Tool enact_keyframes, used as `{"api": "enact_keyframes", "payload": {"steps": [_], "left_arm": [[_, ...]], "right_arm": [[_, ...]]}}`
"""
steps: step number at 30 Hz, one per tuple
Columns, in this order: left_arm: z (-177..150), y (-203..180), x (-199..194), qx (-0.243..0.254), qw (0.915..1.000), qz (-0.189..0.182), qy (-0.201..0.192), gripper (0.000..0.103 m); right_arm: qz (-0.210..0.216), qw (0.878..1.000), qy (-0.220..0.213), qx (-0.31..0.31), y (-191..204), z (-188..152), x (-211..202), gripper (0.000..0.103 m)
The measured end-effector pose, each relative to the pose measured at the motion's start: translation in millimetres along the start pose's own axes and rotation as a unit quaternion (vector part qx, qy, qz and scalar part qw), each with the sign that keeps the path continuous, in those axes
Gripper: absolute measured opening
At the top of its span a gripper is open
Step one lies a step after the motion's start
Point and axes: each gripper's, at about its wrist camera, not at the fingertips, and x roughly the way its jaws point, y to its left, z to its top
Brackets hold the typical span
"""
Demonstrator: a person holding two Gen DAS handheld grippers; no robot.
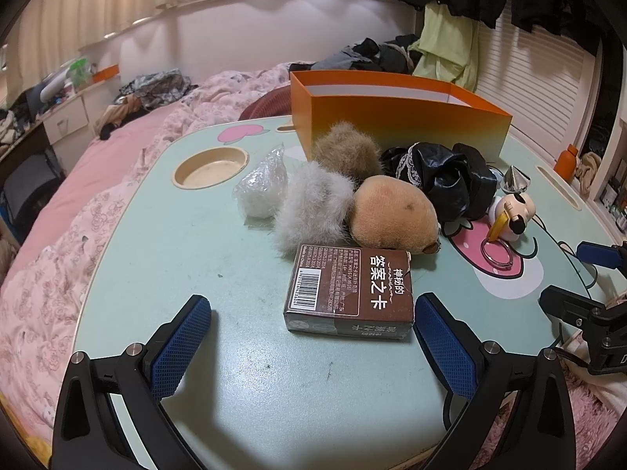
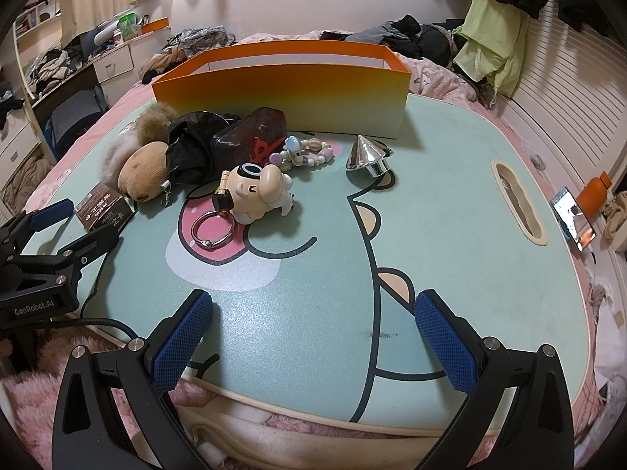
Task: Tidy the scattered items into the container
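Note:
An orange open box [image 1: 392, 117] stands at the back of the mint lap table [image 2: 450, 215]. In front of it lie fur pom-poms [image 1: 313, 207], a tan plush [image 1: 392, 211], a crumpled black bag [image 1: 443, 172], a dark red pouch [image 2: 250, 133], a bead bracelet [image 2: 309, 152], a silver cone [image 2: 368, 154] and a figure keychain [image 2: 254, 192] with a ring. A brown card box [image 1: 348, 293] lies between the tips of my open left gripper [image 1: 313, 333], close to the right finger. My right gripper [image 2: 313, 337] is open and holds nothing, low over the table's near edge.
A plastic-wrapped white bundle [image 1: 260, 186] lies beside a round cup recess [image 1: 211, 168]. The table has a slot [image 2: 517, 203] at the right; past it stand a phone [image 2: 572, 219] and an orange bottle [image 2: 595, 194]. Pink bedding and clothes surround the table.

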Motion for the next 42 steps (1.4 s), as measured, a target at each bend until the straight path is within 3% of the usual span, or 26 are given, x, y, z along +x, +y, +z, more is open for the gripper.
{"api": "enact_keyframes", "payload": {"steps": [7,13,15,18,19,20,24,28,33,37,38,42], "left_arm": [[-0.7,2.8,1.4,0.019,0.9995,-0.024,0.01,0.102],[11.7,8.0,-9.2,0.021,0.9985,-0.048,-0.015,0.1],[14.5,4.9,-8.2,0.031,0.9983,-0.046,-0.015,0.092],[14.8,-0.8,0.9,0.057,0.9975,-0.041,0.009,0.071],[13.2,-1.7,2.3,0.063,0.997,-0.043,0.015,0.059],[12.0,-1.3,0.3,0.064,0.9966,-0.049,0.013,0.056],[13.4,1.3,-14.3,0.074,0.9954,-0.061,-0.003,0.056],[21.6,7.3,-43.0,0.066,0.9939,-0.076,-0.045,0.056],[38.0,17.2,-67.2,0.048,0.9923,-0.084,-0.077,0.056],[43.4,23.8,-73.9,0.032,0.9917,-0.094,-0.081,0.056],[43.6,25.2,-74.1,0.029,0.9916,-0.096,-0.082,0.056],[44.9,26.6,-72.5,0.032,0.9916,-0.093,-0.085,0.056]], "right_arm": [[0.001,1.0,-0.001,0.0,0.3,-0.1,-0.6,0.103],[0.002,1.0,-0.002,0.001,4.5,0.5,-1.3,0.103],[0.002,1.0,-0.002,0.001,4.1,0.2,-1.2,0.103],[0.002,1.0,-0.002,0.001,3.8,0.1,-1.0,0.103],[0.002,1.0,-0.002,0.001,4.2,0.1,-1.1,0.103],[0.002,1.0,-0.003,0.001,4.7,0.2,-1.4,0.103],[0.006,1.0,-0.011,0.012,-0.3,-0.2,-3.8,0.103],[0.043,0.998,-0.04,0.021,-5.4,6.6,-12.8,0.102],[0.039,0.996,-0.075,-0.011,10.4,27.4,-14.0,0.097],[0.054,0.994,-0.081,-0.044,28.3,41.8,-5.2,0.097],[0.055,0.994,-0.076,-0.05,31.4,43.0,-2.1,0.093],[0.064,0.995,-0.046,-0.061,35.2,43.9,15.7,0.048]]}}
